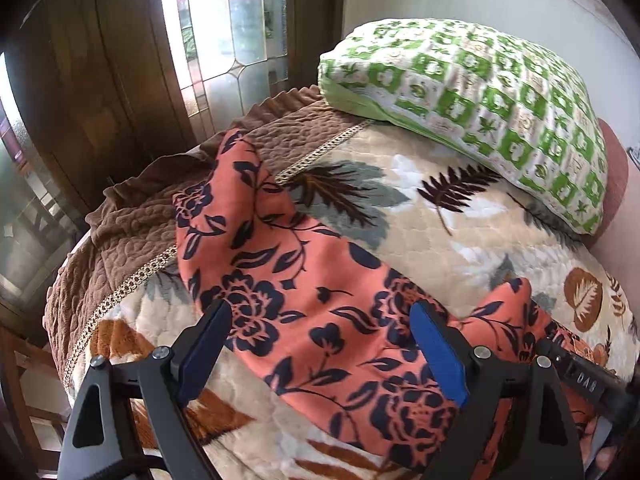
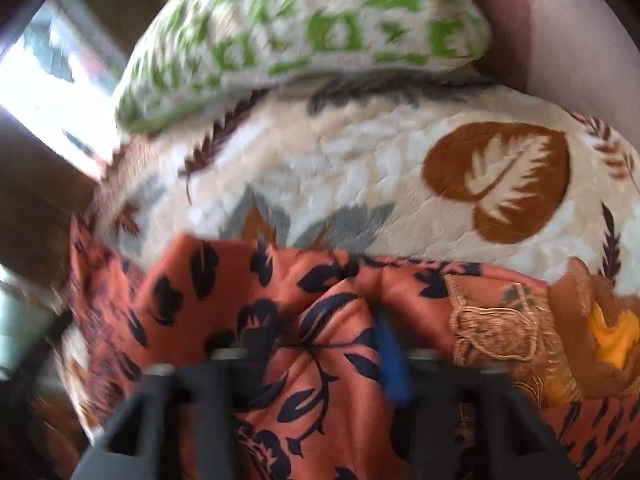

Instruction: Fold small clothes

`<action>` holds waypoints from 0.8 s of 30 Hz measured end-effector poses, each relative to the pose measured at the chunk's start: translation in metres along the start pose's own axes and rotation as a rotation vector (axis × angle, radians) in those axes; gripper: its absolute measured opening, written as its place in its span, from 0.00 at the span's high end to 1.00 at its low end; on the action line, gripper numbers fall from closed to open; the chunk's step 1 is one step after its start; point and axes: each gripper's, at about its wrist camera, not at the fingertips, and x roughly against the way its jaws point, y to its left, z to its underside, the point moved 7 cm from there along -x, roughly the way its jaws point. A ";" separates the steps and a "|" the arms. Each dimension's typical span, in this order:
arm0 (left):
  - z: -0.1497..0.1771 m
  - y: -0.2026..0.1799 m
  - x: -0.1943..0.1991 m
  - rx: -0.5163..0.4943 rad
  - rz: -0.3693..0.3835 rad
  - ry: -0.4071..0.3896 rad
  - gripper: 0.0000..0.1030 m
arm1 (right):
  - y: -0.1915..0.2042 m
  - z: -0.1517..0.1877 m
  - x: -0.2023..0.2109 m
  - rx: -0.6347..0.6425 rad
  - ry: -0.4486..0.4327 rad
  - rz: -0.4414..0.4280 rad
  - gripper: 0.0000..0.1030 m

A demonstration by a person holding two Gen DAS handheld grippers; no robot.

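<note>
Orange floral garment (image 1: 304, 280) spread on a bed's leaf-print blanket (image 1: 440, 240).
Left wrist view: left gripper (image 1: 320, 344) jaws wide apart above the garment, holding nothing; green pillow (image 1: 480, 100) behind. Right wrist view, blurred: right gripper (image 2: 320, 352) jaws narrowed around a bunched garment fold (image 2: 320, 340).

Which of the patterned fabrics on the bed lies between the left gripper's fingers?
The orange floral garment; the leaf blanket lies beneath it and the green pillow rests farther back.

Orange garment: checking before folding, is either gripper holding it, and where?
Left gripper is open over the garment, holding nothing. A raised fold sits between the fingers of the right gripper; blur hides whether they pinch it.
</note>
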 end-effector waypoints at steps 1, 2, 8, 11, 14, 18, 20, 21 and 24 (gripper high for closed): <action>0.000 0.002 -0.001 0.005 0.000 0.002 0.12 | 0.005 0.000 0.007 0.032 -0.022 0.001 0.79; -0.001 0.005 -0.001 0.012 0.002 0.004 0.12 | 0.012 0.000 0.017 0.061 -0.049 -0.011 0.90; -0.002 0.008 0.001 0.038 0.016 0.002 0.12 | 0.045 0.001 0.085 0.160 -0.135 -0.192 0.90; -0.001 0.003 0.004 0.023 0.018 -0.003 0.12 | 0.051 -0.002 0.113 0.163 -0.168 -0.348 0.90; -0.001 -0.003 0.007 0.001 0.018 -0.016 0.12 | 0.046 -0.010 0.130 0.138 -0.226 -0.457 0.87; 0.000 -0.009 0.007 -0.008 0.017 -0.018 0.12 | 0.028 -0.015 0.089 -0.028 -0.093 -0.518 0.44; 0.000 -0.013 0.006 -0.014 0.018 -0.015 0.12 | 0.020 -0.014 0.066 -0.101 -0.063 -0.489 0.21; 0.000 -0.015 0.006 -0.022 0.019 -0.015 0.12 | 0.017 -0.014 0.057 -0.122 -0.062 -0.462 0.21; 0.001 -0.022 0.008 -0.054 0.022 -0.028 0.12 | -0.001 -0.016 0.062 -0.182 -0.164 -0.420 0.23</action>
